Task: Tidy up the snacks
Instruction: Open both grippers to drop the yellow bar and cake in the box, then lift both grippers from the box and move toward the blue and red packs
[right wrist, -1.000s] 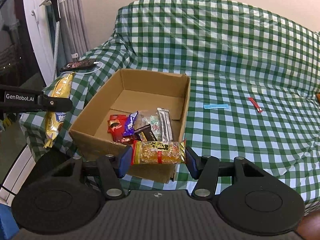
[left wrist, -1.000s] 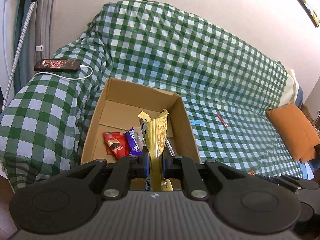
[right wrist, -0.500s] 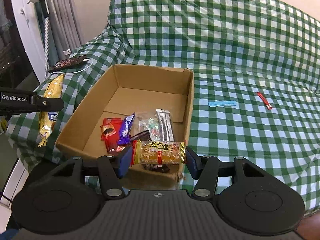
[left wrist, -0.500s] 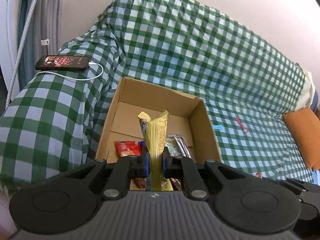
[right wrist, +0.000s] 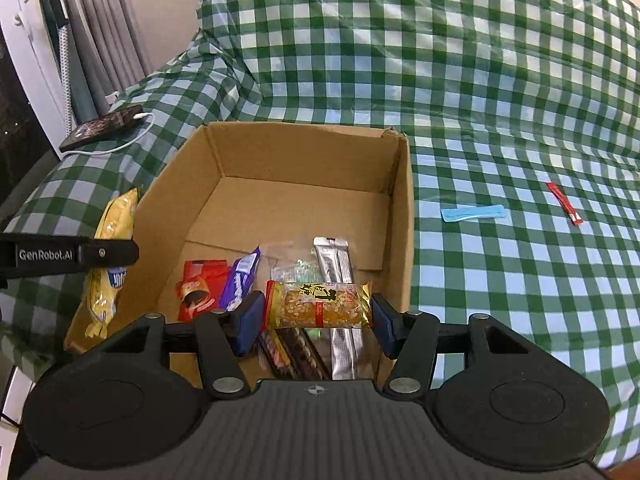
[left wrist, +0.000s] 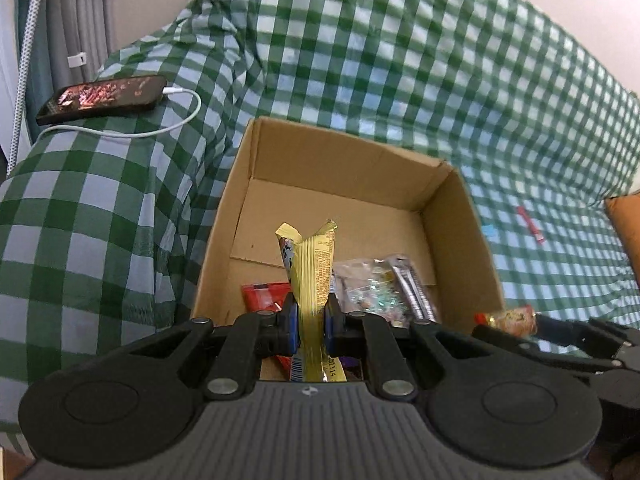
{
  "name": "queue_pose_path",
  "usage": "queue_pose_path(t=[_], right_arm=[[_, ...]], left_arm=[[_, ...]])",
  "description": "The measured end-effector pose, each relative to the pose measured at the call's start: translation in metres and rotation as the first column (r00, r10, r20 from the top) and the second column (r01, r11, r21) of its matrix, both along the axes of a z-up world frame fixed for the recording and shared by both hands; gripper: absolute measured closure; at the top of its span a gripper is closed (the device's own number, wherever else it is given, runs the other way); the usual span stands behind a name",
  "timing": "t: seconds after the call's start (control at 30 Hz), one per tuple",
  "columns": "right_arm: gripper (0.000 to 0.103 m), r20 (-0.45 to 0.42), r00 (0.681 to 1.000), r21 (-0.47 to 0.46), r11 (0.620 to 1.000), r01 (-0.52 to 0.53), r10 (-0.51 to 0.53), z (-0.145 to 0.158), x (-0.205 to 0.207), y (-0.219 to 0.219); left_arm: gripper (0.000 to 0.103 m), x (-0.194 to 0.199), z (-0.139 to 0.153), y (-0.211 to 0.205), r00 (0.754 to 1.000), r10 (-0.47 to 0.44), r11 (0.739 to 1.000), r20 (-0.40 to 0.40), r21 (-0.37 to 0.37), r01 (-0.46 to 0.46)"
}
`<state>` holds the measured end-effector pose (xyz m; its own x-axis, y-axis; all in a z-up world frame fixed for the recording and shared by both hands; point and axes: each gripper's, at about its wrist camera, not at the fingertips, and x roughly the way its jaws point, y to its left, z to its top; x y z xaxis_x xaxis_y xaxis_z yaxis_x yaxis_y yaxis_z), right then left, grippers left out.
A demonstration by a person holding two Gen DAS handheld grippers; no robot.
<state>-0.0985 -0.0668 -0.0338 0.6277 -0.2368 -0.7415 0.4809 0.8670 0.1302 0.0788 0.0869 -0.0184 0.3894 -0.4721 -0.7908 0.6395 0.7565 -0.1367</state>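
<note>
My left gripper [left wrist: 311, 326] is shut on a tall yellow snack packet [left wrist: 312, 264], held upright over the near edge of the cardboard box [left wrist: 344, 152]. Seen from the right wrist, that yellow packet [right wrist: 110, 248] hangs outside the box's left wall. My right gripper [right wrist: 317, 314] is shut on a golden peanut bar [right wrist: 318, 304], held crosswise above the box's [right wrist: 304, 152] near end. Inside lie a red packet [right wrist: 198, 290], a purple wrapper [right wrist: 242, 276], a clear bag [right wrist: 296, 268] and silver sticks [right wrist: 334, 260].
The box sits on a sofa under a green checked cover [right wrist: 440, 60]. A phone [left wrist: 104, 98] with a white cable lies on the left armrest. A blue strip [right wrist: 472, 213] and a red stick [right wrist: 564, 208] lie on the seat to the right. An orange cushion [left wrist: 624, 224] is at far right.
Both grippers have come closer to the box and lower, each keeping its packet. The box looks larger in both views, and the peanut bar now hangs over its near end.
</note>
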Motion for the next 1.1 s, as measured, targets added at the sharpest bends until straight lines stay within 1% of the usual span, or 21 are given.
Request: queue_pose_path(t=[0.2, 0.23, 0.27, 0.3, 0.33, 0.37, 0.4, 0.43, 0.5, 0.63, 0.73, 0.83, 0.9, 1.1], right_arm=[[0.042, 0.002, 1.0, 0.009, 1.0, 0.012, -0.012, -0.012, 0.022, -0.013], [0.04, 0.01, 1.0, 0.018, 1.0, 0.01, -0.011, -0.013, 0.025, -0.015], [0.04, 0.02, 1.0, 0.027, 1.0, 0.012, -0.013, -0.013, 0.028, -0.017], [0.034, 0.035, 0.999, 0.039, 0.999, 0.016, -0.017, -0.013, 0.029, -0.02], [0.024, 0.046, 0.999, 0.046, 0.999, 0.025, -0.028, -0.012, 0.029, -0.022], [0.019, 0.052, 0.998, 0.045, 0.998, 0.042, -0.044, -0.01, 0.029, -0.023], [0.015, 0.056, 0.997, 0.04, 0.998, 0.057, -0.059, -0.009, 0.028, -0.023], [0.015, 0.056, 0.997, 0.037, 0.998, 0.06, -0.062, -0.006, 0.026, -0.023], [0.012, 0.044, 0.997, 0.036, 0.998, 0.054, -0.056, -0.004, 0.02, -0.02], [0.01, -0.013, 0.999, 0.057, 0.997, 0.052, -0.051, -0.004, 0.0, -0.004], [0.009, -0.034, 0.999, 0.06, 0.998, 0.033, -0.032, 0.001, -0.018, 0.016], [0.005, -0.018, 1.0, 0.038, 0.999, -0.01, 0.011, 0.012, -0.036, 0.039], [0.004, 0.003, 1.0, 0.011, 1.0, -0.027, 0.027, 0.021, -0.047, 0.052], [0.0, 0.05, 0.997, -0.061, 0.997, -0.048, 0.051, 0.041, -0.082, 0.077]], left_arm=[[0.089, 0.016, -0.014, -0.013, 1.0, 0.006, 0.999, 0.021, 0.043, -0.007], [0.085, 0.018, -0.015, -0.015, 1.0, 0.007, 0.999, 0.027, 0.051, -0.008], [0.071, 0.02, -0.016, -0.017, 1.0, 0.003, 0.998, 0.027, 0.055, -0.005], [0.041, 0.022, -0.015, -0.017, 1.0, 0.004, 0.999, 0.026, 0.052, -0.006], [0.024, 0.022, -0.012, -0.015, 0.999, 0.012, 0.999, 0.03, 0.046, -0.013], [0.0, 0.021, -0.008, -0.013, 0.999, 0.02, 0.999, 0.038, 0.038, -0.021], [0.0, 0.019, -0.004, -0.009, 0.998, 0.018, 1.0, 0.053, 0.023, -0.02], [0.0, 0.015, 0.0, -0.004, 0.998, 0.014, 1.0, 0.069, 0.021, -0.015], [0.0, 0.008, 0.001, 0.003, 0.996, 0.022, 0.998, 0.085, 0.055, -0.027], [0.0, -0.009, 0.0, 0.024, 0.996, 0.068, 0.992, 0.051, 0.104, -0.073], [0.0, -0.028, 0.003, 0.04, 0.993, 0.109, 0.986, 0.038, 0.119, -0.113], [0.0, -0.052, 0.008, 0.052, 0.994, 0.105, 0.986, 0.033, 0.124, -0.109], [0.0, -0.068, 0.012, 0.058, 0.994, 0.095, 0.987, 0.047, 0.129, -0.1], [0.0, -0.108, 0.024, 0.072, 0.994, 0.072, 0.989, 0.082, 0.123, -0.082]])
